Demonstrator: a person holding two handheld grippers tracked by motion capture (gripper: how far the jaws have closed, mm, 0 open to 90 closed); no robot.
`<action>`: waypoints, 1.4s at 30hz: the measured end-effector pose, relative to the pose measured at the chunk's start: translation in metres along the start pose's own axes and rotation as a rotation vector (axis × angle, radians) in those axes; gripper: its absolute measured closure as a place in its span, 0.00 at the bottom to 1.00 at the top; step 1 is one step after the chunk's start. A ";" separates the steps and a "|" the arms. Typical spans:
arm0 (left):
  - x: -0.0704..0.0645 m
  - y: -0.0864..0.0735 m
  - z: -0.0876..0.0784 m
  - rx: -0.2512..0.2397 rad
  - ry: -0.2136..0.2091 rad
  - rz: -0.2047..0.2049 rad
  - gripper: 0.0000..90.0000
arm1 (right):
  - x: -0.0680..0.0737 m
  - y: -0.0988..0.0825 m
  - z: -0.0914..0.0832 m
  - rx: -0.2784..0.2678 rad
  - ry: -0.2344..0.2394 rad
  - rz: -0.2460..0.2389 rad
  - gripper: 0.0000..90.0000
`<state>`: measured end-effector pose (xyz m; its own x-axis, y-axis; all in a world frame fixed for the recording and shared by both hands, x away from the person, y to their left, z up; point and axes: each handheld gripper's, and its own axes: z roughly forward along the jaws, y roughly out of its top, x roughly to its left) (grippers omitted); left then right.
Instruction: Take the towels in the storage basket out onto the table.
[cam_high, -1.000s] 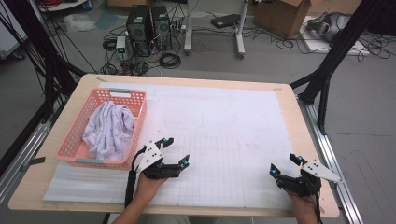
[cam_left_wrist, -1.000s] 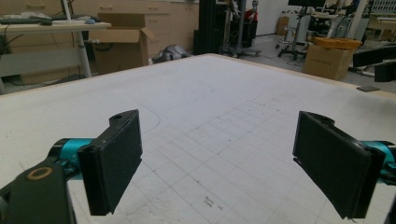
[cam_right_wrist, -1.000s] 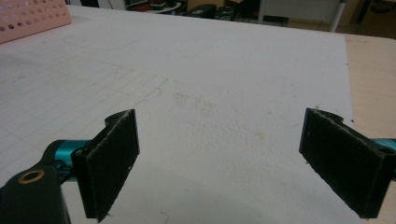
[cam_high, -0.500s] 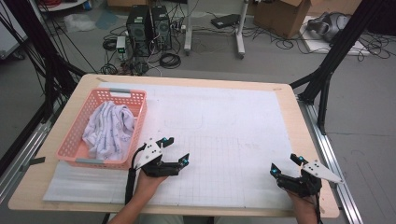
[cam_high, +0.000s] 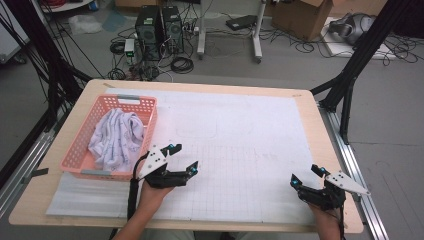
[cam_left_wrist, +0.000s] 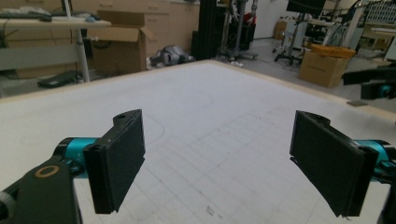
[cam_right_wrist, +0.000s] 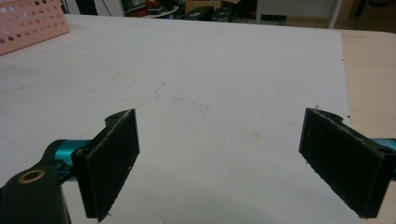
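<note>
A pink plastic basket (cam_high: 85, 141) sits at the table's left side with a crumpled white cloth (cam_high: 117, 137) inside. My left gripper (cam_high: 183, 158) rests just right of the basket's near corner, open, with nothing between its black pads (cam_left_wrist: 119, 163). My right gripper (cam_high: 306, 176) lies near the front right corner of the white gridded mat (cam_high: 240, 135), open and empty too; its pads (cam_right_wrist: 112, 158) stand wide apart over bare mat. A corner of the basket (cam_right_wrist: 29, 21) appears far off in the right gripper view.
The wooden table's edge (cam_high: 330, 125) runs close to my right gripper. Beyond the table stand black frame legs (cam_high: 350, 75), computer towers (cam_high: 160, 27), cables and cardboard boxes (cam_high: 300, 17) on the floor. The other gripper (cam_left_wrist: 373, 84) shows far right in the left gripper view.
</note>
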<state>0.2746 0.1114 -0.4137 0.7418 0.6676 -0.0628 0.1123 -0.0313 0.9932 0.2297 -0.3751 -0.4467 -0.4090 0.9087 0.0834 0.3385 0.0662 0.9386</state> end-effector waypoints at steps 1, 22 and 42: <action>0.001 0.006 -0.003 -0.004 0.002 0.007 0.20 | 0.000 0.000 0.000 0.002 0.003 -0.005 0.12; 0.055 0.077 -0.068 -0.043 0.137 0.024 0.19 | 0.000 0.000 0.001 0.011 0.006 -0.009 0.12; 0.141 0.077 -0.086 0.125 0.295 -0.076 0.18 | 0.001 0.001 0.002 0.025 0.010 -0.014 0.12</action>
<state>0.3314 0.2669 -0.3379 0.5067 0.8577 -0.0866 0.2540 -0.0525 0.9658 0.2314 -0.3736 -0.4469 -0.4223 0.9035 0.0733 0.3533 0.0896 0.9312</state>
